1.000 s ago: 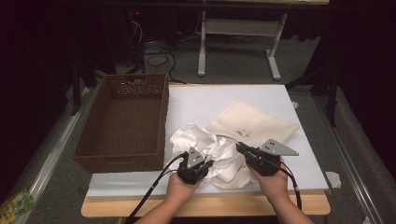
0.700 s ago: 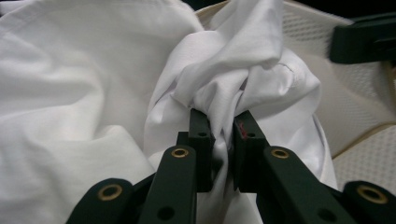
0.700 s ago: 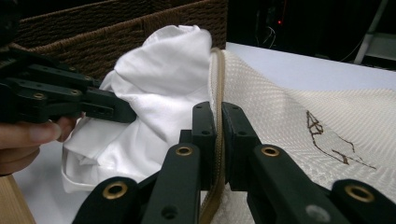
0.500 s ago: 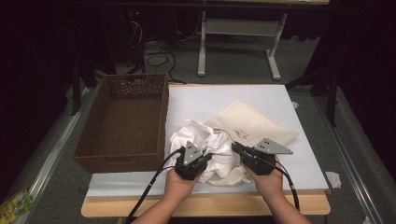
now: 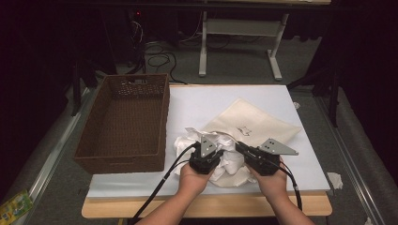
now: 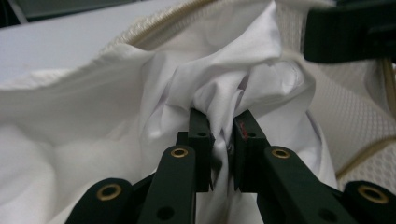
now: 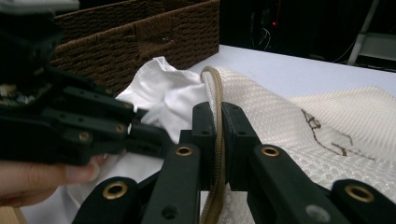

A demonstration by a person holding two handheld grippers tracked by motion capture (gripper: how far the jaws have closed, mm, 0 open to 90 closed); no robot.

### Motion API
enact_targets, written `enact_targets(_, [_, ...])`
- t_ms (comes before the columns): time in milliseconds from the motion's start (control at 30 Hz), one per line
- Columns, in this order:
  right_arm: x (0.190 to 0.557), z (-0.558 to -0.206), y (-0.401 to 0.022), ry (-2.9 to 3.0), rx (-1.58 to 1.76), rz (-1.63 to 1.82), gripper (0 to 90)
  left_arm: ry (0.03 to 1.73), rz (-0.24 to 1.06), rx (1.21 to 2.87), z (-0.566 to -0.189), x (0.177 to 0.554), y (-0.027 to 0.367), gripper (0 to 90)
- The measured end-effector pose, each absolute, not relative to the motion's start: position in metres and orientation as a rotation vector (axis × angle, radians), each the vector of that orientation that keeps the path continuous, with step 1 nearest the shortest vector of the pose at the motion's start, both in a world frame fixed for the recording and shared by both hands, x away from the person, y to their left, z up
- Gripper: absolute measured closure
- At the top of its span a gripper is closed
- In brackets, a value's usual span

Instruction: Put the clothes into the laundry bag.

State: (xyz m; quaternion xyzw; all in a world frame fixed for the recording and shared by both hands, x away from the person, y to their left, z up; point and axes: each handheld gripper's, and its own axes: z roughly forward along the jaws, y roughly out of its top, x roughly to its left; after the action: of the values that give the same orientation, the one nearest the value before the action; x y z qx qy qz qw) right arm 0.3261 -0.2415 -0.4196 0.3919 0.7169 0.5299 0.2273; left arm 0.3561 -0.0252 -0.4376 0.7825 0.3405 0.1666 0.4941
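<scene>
We hold a black two-jaw gripper in each hand at the near edge of a white-topped table [image 5: 206, 103]. Our left gripper [image 5: 215, 151] is clenched on a bunched fold of the crumpled white cloth [image 6: 219, 93]; in the left gripper view the fabric is pinched between the two black jaws and billows out above and to both sides of them. Our right gripper [image 5: 238, 146] is clamped on the tan zipper edge [image 7: 217, 140] of the cream mesh laundry bag [image 5: 253, 124]; in the right gripper view that thick corded rim runs upright between the jaws and curves over their tips, with the netted fabric spreading away to their right.

In the high view the two grippers sit close together, tips nearly meeting, and the white cloth lies heaped beneath and around the left one, reaching across to the right one. The mesh bag lies flat on the table beyond the right gripper, stretching away from its tips. A dark print [image 7: 327, 128] marks the bag's face to the right of the right jaws.

A brown woven wicker basket [image 5: 123, 123] stands on the table to the left of the left gripper, near the cloth's edge.
</scene>
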Motion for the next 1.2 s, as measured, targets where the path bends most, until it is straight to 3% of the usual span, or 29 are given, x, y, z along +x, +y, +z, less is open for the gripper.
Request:
enact_targets(633, [0.326, -0.418, -0.246, 1.955, 1.083, 1.472, 85.5, 0.882, 0.395, 1.848, -0.452, 0.37, -0.053, 78.4])
enact_targets(767, [0.325, -0.418, -0.249, 1.956, 1.089, 1.468, 85.5, 0.832, 0.368, 1.864, -0.452, 0.366, -0.05, 65.9])
enact_targets(800, [0.325, -0.418, -0.249, 1.959, 1.087, 1.47, 85.5, 0.826, 0.367, 1.867, -0.452, 0.364, -0.049, 59.7])
enact_targets(833, [0.325, -0.419, -0.25, 1.959, 1.088, 1.467, 85.5, 0.819, 0.375, 1.861, -0.45, 0.36, -0.044, 44.7])
enact_targets(967, [0.325, -0.418, -0.249, 1.958, 1.087, 1.465, 85.5, 0.832, 0.395, 1.854, -0.45, 0.352, -0.03, 27.2])
enact_targets(1100, [0.325, -0.418, -0.249, 1.962, 1.076, 1.454, 85.4, 0.865, 0.36, 1.918, -0.458, 0.354, -0.025, 24.0])
enact_targets(1200, [0.325, -0.418, -0.248, 1.962, 1.077, 1.455, 85.4, 0.892, 0.315, 1.956, -0.463, 0.36, -0.03, 28.4])
